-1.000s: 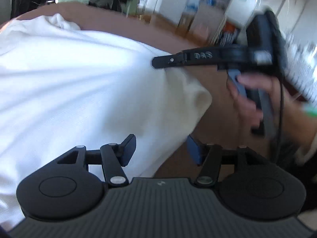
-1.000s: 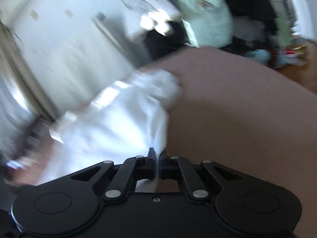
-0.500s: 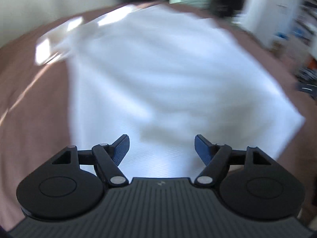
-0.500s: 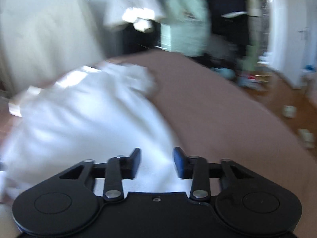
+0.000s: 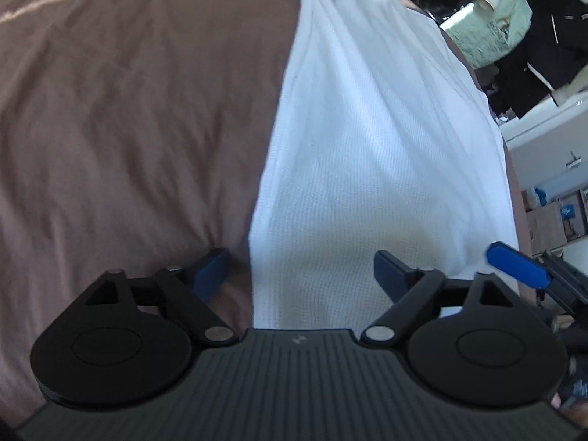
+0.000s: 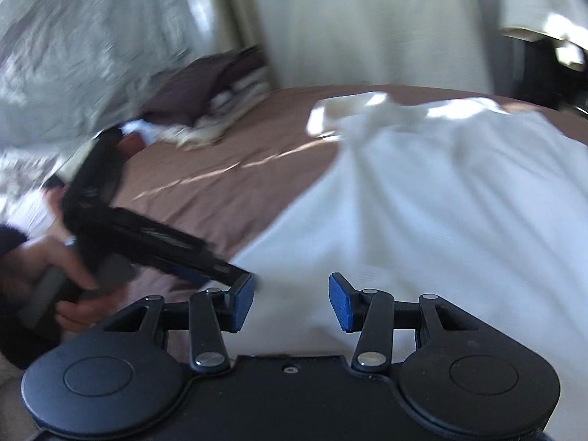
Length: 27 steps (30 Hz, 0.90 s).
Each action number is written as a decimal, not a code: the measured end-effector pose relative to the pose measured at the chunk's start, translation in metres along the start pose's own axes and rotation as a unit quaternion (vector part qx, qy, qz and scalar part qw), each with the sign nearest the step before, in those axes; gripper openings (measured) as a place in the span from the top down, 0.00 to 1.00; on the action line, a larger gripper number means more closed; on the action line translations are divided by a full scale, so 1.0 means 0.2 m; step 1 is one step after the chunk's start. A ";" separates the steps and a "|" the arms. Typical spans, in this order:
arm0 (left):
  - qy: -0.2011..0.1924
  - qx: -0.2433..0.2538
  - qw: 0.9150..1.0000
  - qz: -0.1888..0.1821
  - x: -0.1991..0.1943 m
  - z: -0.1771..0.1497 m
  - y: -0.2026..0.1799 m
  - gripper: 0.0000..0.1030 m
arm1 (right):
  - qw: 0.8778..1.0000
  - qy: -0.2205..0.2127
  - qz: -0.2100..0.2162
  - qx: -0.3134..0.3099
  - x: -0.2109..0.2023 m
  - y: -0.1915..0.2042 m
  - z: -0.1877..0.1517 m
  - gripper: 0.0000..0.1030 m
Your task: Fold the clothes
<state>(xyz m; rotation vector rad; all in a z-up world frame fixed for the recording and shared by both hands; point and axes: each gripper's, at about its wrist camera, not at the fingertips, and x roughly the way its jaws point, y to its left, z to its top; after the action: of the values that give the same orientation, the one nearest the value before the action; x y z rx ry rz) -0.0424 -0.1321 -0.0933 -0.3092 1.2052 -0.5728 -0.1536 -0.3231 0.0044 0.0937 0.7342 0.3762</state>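
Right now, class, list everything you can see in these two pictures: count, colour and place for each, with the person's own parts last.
white garment: one, white, spread on the bed cover, far end bunched
bed cover: one, brown, under the garment
pile of clothes: one, dark and pale, far left corner of the bed
hanging clothes: several, pale green and black, beyond the bed
left gripper: one, black with blue pads, jaws open over the garment's near edge
right gripper: one, black with blue pads, jaws open
hand: one, gripping the left gripper's handle
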 end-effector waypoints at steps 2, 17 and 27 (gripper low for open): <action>-0.005 0.009 1.000 0.001 0.00 -0.03 -0.02 0.03 | 1.000 0.010 0.025 -0.008 0.05 0.03 0.00 0.50; -0.101 -0.029 0.952 -0.289 -0.18 0.12 -0.03 0.98 | 0.984 0.025 0.168 0.057 0.03 0.02 -0.13 0.45; -0.163 -0.041 0.926 -0.339 -0.17 0.21 0.03 0.98 | 0.985 -0.047 -0.125 0.108 0.09 -0.16 -0.21 0.44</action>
<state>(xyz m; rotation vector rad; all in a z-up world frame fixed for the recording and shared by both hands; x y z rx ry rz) -0.0088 -0.1109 -0.0563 -0.8770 0.7784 -1.0218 -0.1602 -0.3476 -0.0453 0.2207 0.6814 0.0506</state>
